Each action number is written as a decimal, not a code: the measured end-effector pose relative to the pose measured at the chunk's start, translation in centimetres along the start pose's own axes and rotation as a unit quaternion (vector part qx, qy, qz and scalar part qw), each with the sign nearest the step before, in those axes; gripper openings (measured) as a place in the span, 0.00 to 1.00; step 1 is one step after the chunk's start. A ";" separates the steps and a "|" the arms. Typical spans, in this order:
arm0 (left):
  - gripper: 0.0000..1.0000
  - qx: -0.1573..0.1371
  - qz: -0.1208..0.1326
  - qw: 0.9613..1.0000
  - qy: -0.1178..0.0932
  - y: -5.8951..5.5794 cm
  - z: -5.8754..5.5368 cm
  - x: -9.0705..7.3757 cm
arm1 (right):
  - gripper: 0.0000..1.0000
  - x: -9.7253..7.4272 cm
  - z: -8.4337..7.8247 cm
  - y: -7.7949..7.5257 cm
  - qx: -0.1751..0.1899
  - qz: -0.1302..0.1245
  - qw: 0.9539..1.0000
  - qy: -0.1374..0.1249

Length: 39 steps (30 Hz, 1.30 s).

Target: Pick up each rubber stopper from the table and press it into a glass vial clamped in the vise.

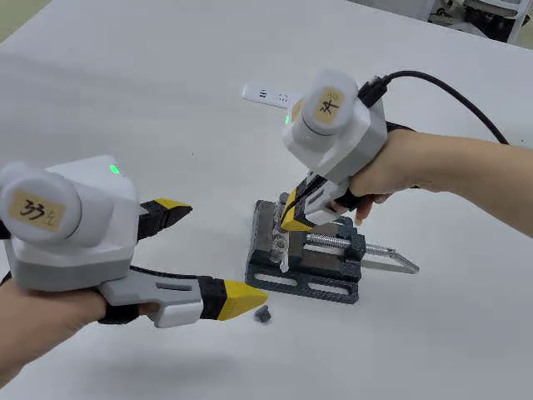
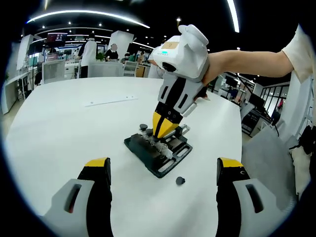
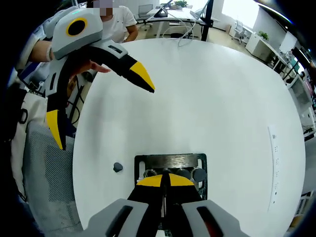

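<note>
A black vise [image 1: 304,271] stands mid-table with glass vials [image 1: 281,250] clamped in its jaws. My right gripper [image 1: 291,218] points down onto the vials with its yellow tips shut; I cannot see anything between them. Its own view has the shut tips [image 3: 165,180] over the vise [image 3: 170,160], beside a dark-capped vial [image 3: 198,174]. One dark rubber stopper [image 1: 263,314] lies on the table in front of the vise. My left gripper [image 1: 212,254] hovers open and empty just left of that stopper [image 2: 180,180], facing the vise [image 2: 158,153] and the right gripper [image 2: 164,126].
A white power strip [image 1: 266,96] lies beyond the vise. The vise's screw handle [image 1: 391,260] sticks out to the right. The white table [image 1: 125,100] is wide and round, with chairs and office desks past its edge.
</note>
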<state>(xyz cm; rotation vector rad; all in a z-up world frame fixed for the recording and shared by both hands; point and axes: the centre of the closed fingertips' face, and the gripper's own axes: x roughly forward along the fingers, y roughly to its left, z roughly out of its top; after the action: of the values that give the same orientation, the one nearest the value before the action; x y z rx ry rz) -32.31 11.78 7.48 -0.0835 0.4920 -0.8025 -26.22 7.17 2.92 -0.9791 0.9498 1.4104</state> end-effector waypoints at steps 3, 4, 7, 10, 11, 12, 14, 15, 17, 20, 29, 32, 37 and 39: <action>0.87 -0.001 0.002 1.000 -0.001 0.0 0.1 0.0 | 0.00 0.0 0.1 0.0 0.007 0.002 1.000 -0.003; 0.87 -0.001 0.002 1.000 0.000 0.0 0.1 0.0 | 0.00 0.0 0.1 0.0 0.007 0.003 1.000 -0.003; 0.87 -0.002 0.004 1.000 -0.001 0.2 0.0 -0.1 | 0.00 0.0 0.0 -0.1 0.010 0.005 1.000 -0.005; 0.87 -0.003 0.006 1.000 0.000 0.4 -0.1 -0.2 | 0.00 -0.1 -0.1 -0.1 0.014 0.006 1.000 -0.010; 0.87 -0.003 0.006 1.000 0.000 0.4 -0.1 -0.2 | 0.00 -0.1 -0.1 -0.1 0.012 0.007 1.000 -0.012; 0.87 -0.003 0.007 1.000 0.000 0.5 -0.2 -0.3 | 0.00 -0.1 -0.1 -0.1 0.011 0.007 1.000 -0.014; 0.87 -0.003 0.008 1.000 0.000 0.5 -0.2 -0.2 | 0.00 -0.3 -0.2 0.2 0.002 0.006 1.000 -0.017; 0.87 -0.004 0.009 1.000 0.000 0.6 -0.2 -0.3 | 0.00 -0.3 -0.2 0.1 -0.002 0.006 1.000 -0.017; 0.87 -0.003 0.009 1.000 0.000 0.6 -0.1 -0.3 | 0.01 -0.4 -0.2 -0.1 0.000 0.007 1.000 -0.017; 0.87 -0.003 0.009 1.000 -0.001 0.6 -0.1 -0.3 | 0.06 -0.9 -0.4 -0.1 -0.017 -0.003 1.000 -0.022; 0.87 -0.001 0.009 1.000 -0.001 0.5 0.0 -0.2 | 0.28 -1.6 -0.7 1.1 -0.029 -0.005 0.998 -0.051; 0.87 0.000 0.008 1.000 0.000 0.5 0.0 -0.2 | 0.36 -1.6 -0.8 1.9 -0.036 -0.004 0.997 -0.069; 0.87 0.001 0.008 1.000 -0.001 0.4 0.1 -0.3 | 0.41 -1.7 -0.9 2.9 -0.042 -0.006 0.995 -0.090; 0.87 0.001 0.008 1.000 -0.001 0.3 0.1 -0.3 | 0.42 -1.8 -0.9 3.3 -0.046 -0.005 0.994 -0.096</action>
<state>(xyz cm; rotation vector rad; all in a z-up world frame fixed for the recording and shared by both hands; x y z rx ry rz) -32.20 12.22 7.61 -0.0787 0.4906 -0.7865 -29.40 5.52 4.40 -0.8950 0.7424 1.5205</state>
